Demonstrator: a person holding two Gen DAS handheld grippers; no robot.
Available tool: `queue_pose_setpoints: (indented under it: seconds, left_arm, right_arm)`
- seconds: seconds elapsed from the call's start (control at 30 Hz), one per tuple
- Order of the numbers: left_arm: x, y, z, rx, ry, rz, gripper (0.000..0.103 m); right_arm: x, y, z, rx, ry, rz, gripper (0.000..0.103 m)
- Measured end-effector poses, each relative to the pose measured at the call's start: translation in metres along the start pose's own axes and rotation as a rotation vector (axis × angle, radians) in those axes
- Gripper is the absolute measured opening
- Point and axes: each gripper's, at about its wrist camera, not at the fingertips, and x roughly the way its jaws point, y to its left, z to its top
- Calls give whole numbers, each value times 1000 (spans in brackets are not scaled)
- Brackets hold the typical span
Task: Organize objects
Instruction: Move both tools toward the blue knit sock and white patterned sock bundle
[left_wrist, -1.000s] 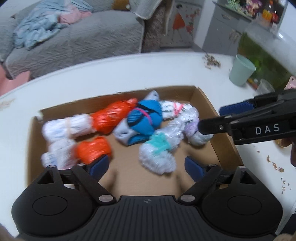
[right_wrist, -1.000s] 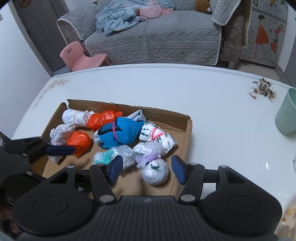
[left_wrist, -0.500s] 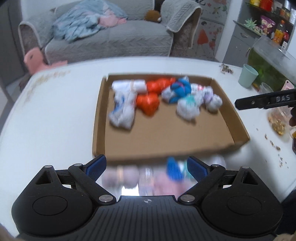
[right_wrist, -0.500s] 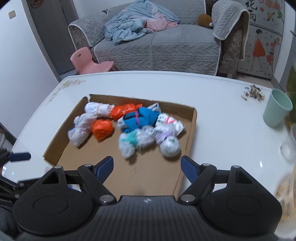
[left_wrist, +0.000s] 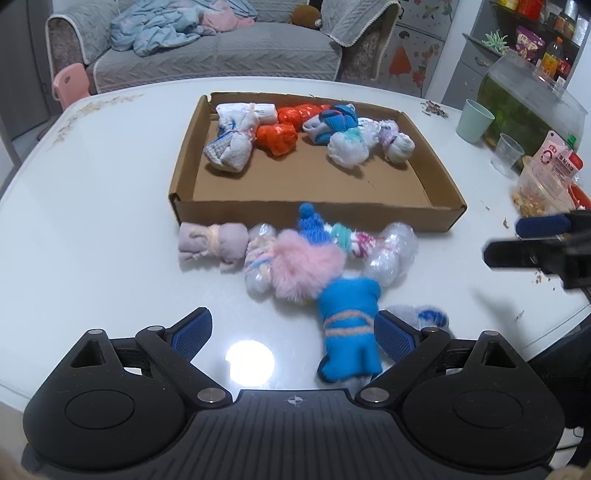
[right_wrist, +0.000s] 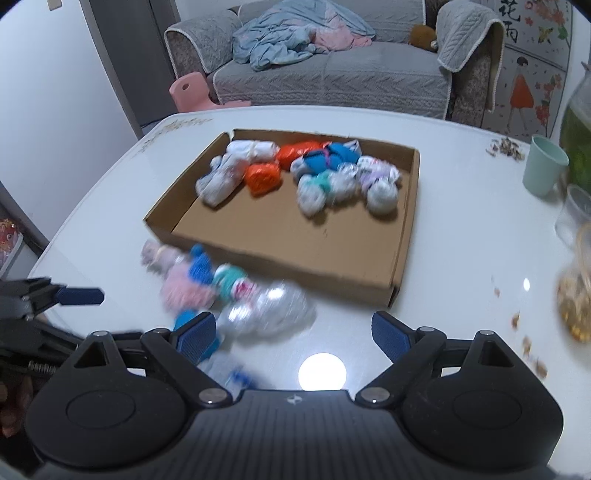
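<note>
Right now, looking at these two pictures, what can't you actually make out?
- Right wrist view: loose bundles before the cardboard box are motion-blurred; their count is unclear.
- Left wrist view: blue bundle has its lower end hidden behind the left gripper.
- Left wrist view: right gripper is blurred and cut off by the edge.

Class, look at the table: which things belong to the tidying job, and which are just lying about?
Belongs to the job:
- cardboard box
- bundles in the box
- loose bundles in front of it
- blue bundle

Just lying about:
- green cup
- clear cup
- snack bag
- crumbs
</note>
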Motion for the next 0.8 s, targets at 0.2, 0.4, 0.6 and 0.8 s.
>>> queue_pose_setpoints:
  seconds: [0.2,0.4,0.6,0.8]
  left_arm:
    - [-5,9,-25,-21,11,4,97]
    - [-10,10,-44,-19,14,12,97]
    - [-8,2,-43,7,7,-17,97]
    - [1,-8,-41,30,21,-36,97]
  right_arm:
    - [9,21,-29,-83,72,12,93]
    - [27,47,-45,-205,149,34,94]
    - [45,45,-58,-201,205,-5,68]
    - [48,31,-61,-139,227,-7,33]
